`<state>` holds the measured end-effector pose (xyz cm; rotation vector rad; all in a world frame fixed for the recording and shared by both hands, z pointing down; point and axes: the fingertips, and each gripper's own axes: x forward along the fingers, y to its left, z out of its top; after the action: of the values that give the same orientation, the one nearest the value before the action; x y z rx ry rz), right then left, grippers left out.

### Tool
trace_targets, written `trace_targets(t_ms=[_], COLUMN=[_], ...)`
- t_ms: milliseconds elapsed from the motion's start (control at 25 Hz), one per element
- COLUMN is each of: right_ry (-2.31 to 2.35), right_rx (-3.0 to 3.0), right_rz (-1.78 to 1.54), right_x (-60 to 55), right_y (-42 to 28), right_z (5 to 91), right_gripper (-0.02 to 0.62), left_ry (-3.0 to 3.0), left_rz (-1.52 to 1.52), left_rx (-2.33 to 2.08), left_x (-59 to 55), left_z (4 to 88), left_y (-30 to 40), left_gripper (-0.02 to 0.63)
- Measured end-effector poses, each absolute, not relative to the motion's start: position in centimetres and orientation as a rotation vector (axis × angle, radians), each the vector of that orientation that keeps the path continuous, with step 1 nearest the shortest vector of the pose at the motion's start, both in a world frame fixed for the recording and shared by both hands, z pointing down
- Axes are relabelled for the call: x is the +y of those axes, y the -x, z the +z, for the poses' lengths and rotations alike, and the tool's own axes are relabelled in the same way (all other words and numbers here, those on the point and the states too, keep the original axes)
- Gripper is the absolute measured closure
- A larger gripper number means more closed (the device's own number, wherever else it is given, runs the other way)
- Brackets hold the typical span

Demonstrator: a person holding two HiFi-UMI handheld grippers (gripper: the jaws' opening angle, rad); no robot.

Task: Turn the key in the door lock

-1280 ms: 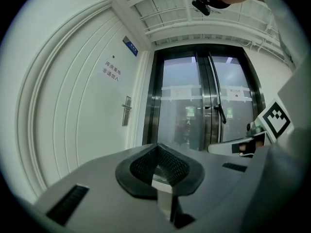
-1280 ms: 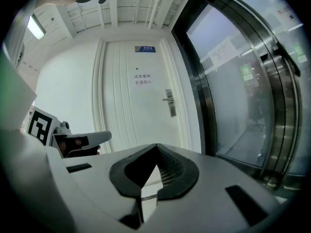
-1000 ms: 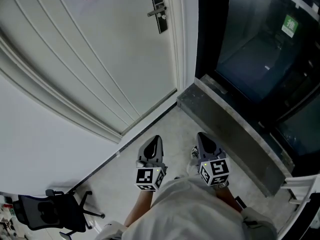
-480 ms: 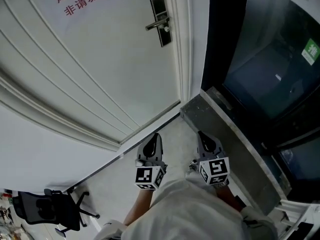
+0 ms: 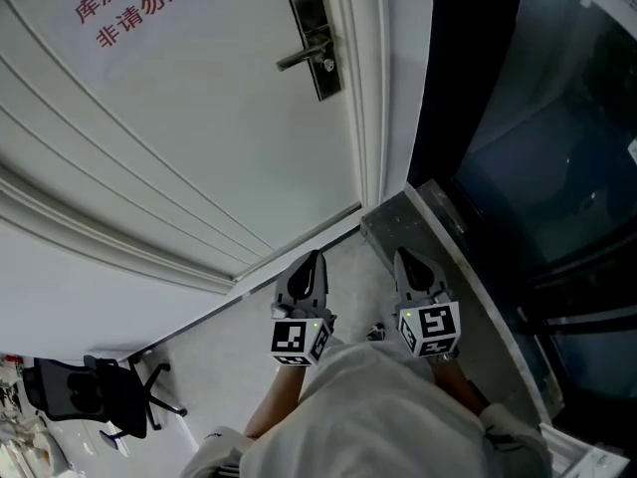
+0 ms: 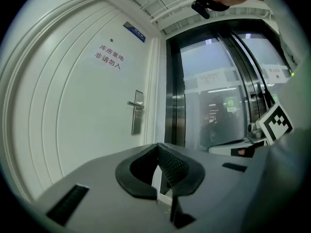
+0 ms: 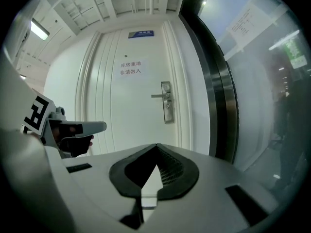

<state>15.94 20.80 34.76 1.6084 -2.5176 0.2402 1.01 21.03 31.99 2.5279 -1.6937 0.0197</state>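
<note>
Both closed and empty, the left gripper and right gripper sat well short of the lock ahead; one needed to open and meet the key squarely.

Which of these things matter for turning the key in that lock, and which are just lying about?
For the job: door, lock plate with handle, left gripper and right gripper (both shut, empty).

Just there: office chair, stone ledge, glass wall, red lettering.
</note>
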Motion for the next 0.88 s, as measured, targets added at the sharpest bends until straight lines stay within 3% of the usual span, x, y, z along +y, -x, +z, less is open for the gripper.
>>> trace_targets(t_ms=[440,880], right_ry=[-1.552,-1.577], right_rx=[-2.499,-2.418], right_rz=[0.216,0.08], right_x=[16.5,4.8], right_y=[-15.8,-15.0], right_z=[36.4,34.9], right_gripper=[0.6,0.6], left_ry=[-2.47,-2.533], left_rz=[0.056,-0.063], left_rx=[-1.743,-1.665], left_x=[16.0,2.5], left_z=[33.5,32.3], left_y=[0.0,-0.2], left_gripper=[0.597,0.597])
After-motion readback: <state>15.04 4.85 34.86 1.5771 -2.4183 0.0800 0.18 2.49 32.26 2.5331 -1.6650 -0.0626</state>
